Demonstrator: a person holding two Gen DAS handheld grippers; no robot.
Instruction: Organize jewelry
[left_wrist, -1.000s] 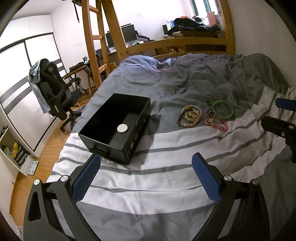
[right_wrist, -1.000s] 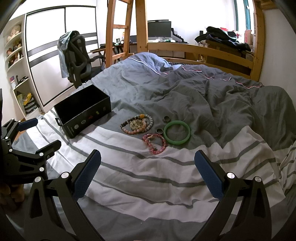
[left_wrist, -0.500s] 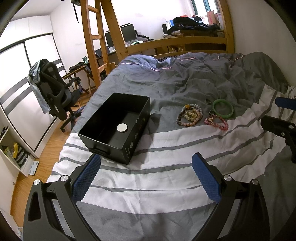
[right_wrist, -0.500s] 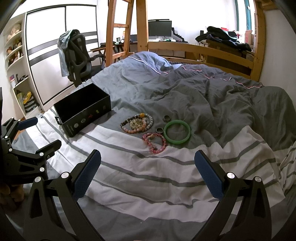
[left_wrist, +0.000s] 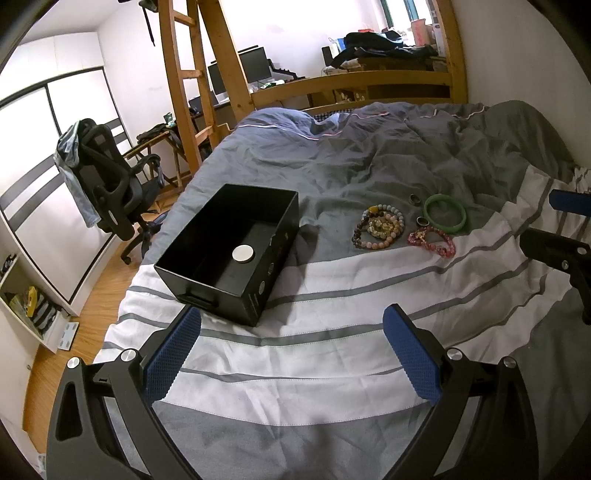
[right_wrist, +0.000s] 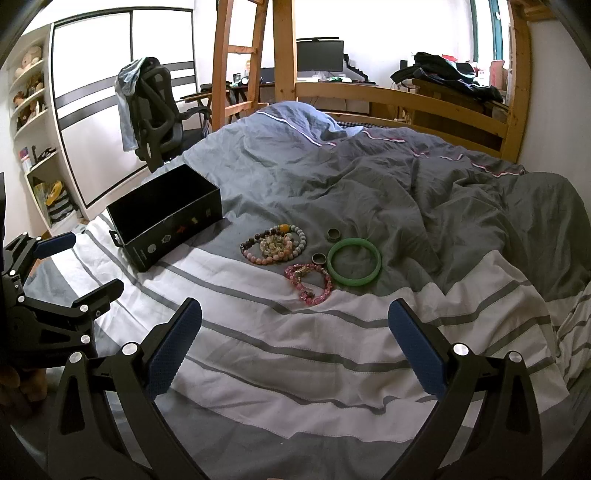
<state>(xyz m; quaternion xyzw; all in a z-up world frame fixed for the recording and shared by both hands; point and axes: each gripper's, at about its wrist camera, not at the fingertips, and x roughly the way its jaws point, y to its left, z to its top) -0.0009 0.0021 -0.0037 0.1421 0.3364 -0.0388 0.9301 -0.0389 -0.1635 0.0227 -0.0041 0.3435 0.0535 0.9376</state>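
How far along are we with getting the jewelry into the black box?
Nothing is sorted yet. The open black box holds only a round silver disc. Nothing is in hand: the left claw and right claw are both open and empty above the striped duvet. Left on the bed: the green bangle, pink bead bracelet, mixed bead bracelets and two metal rings.

One black box (left_wrist: 236, 251) with one white disc (left_wrist: 243, 254) inside; one green bangle (right_wrist: 354, 261); one pink beaded bracelet (right_wrist: 309, 283); two small metal rings (right_wrist: 333, 234) (right_wrist: 318, 257); one cluster of beaded bracelets (right_wrist: 274, 244) (overlapping, exact number unclear)
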